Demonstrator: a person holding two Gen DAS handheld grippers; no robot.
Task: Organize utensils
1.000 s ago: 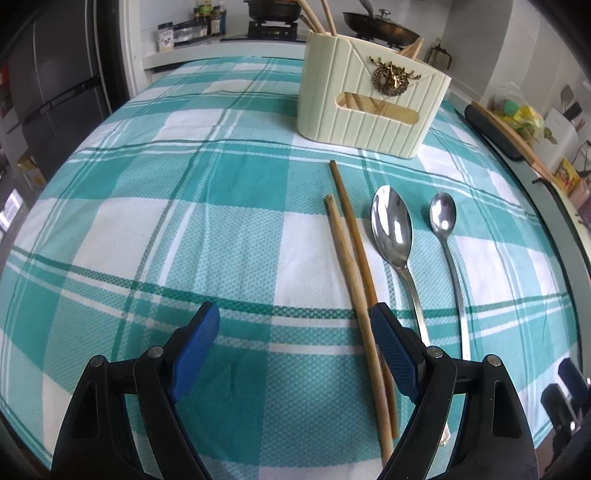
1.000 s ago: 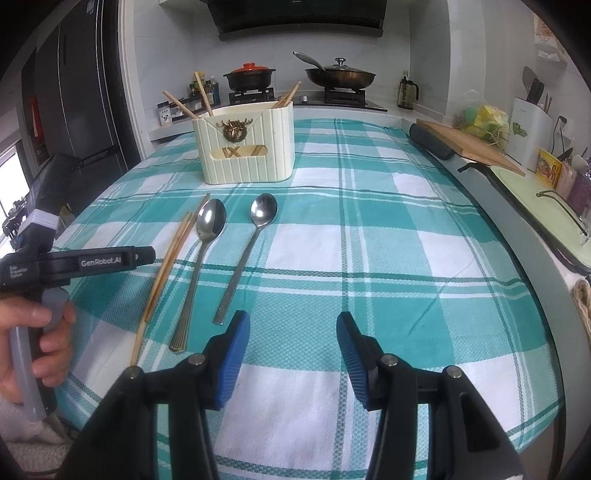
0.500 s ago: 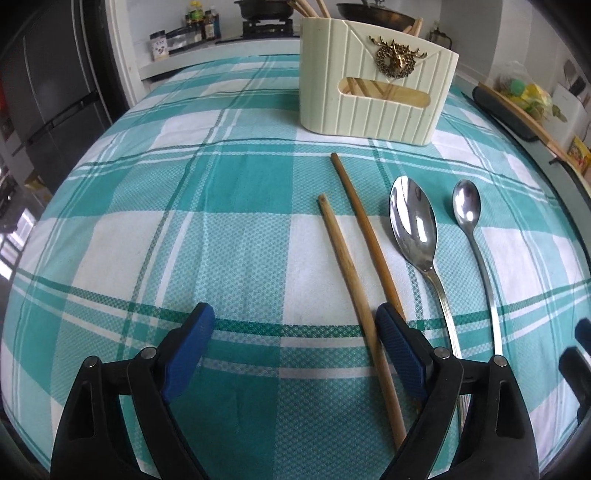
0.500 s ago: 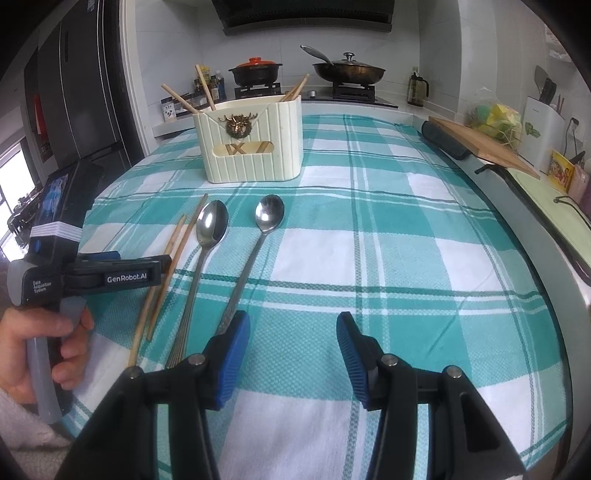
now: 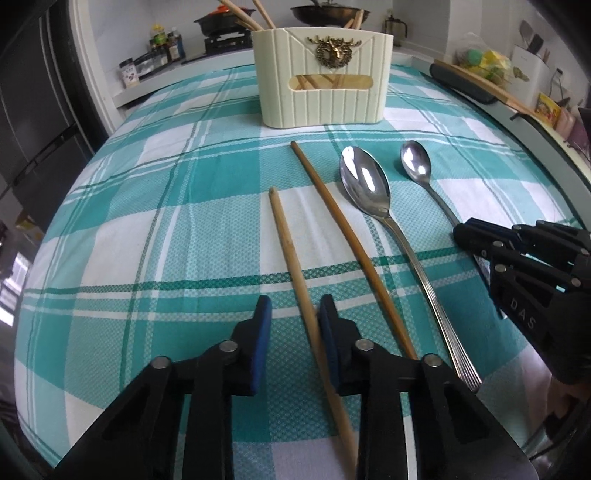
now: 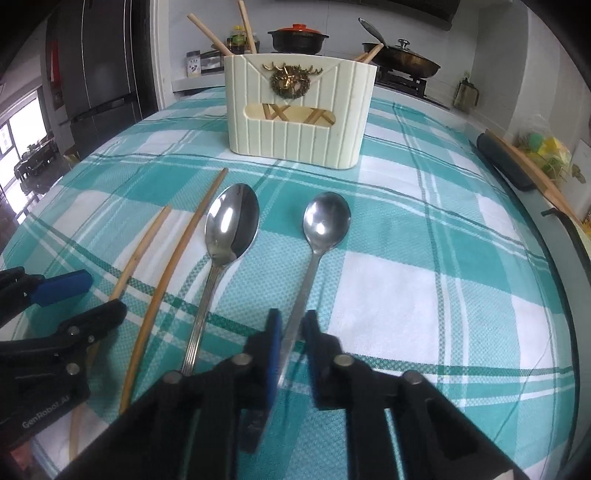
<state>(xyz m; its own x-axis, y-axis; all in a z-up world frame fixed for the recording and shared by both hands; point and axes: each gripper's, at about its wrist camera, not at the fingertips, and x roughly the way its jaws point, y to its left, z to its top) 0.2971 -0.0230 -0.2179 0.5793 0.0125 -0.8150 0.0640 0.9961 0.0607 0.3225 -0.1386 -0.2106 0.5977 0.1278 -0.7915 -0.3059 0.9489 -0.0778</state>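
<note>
Closing on a light, stiff wooden chopstick (image 5: 295, 273) low on its shaft, left gripper (image 5: 291, 321); right gripper (image 6: 291, 334) clamped on the small spoon (image 6: 321, 236)'s thin, slippery handle.

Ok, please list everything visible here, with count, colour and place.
cream ribbed utensil holder, gold deer badge: 1, cream, far middle of cloth
wooden chopsticks in holder: several, tan, sticking out
large steel spoon: 1, silver, cloth middle
small steel spoon: 1, silver, rightmost
loose wooden chopsticks: 2, tan, left of spoons
checked tablecloth: 1, teal and white, under everything
pot with red lid: 1, black, stove behind
lidded frying pan: 1, dark, stove behind
left gripper: 1, black, blue pads, jaws closing around left chopstick
right gripper: 1, black, blue pads, shut on small steel spoon's handle
</note>
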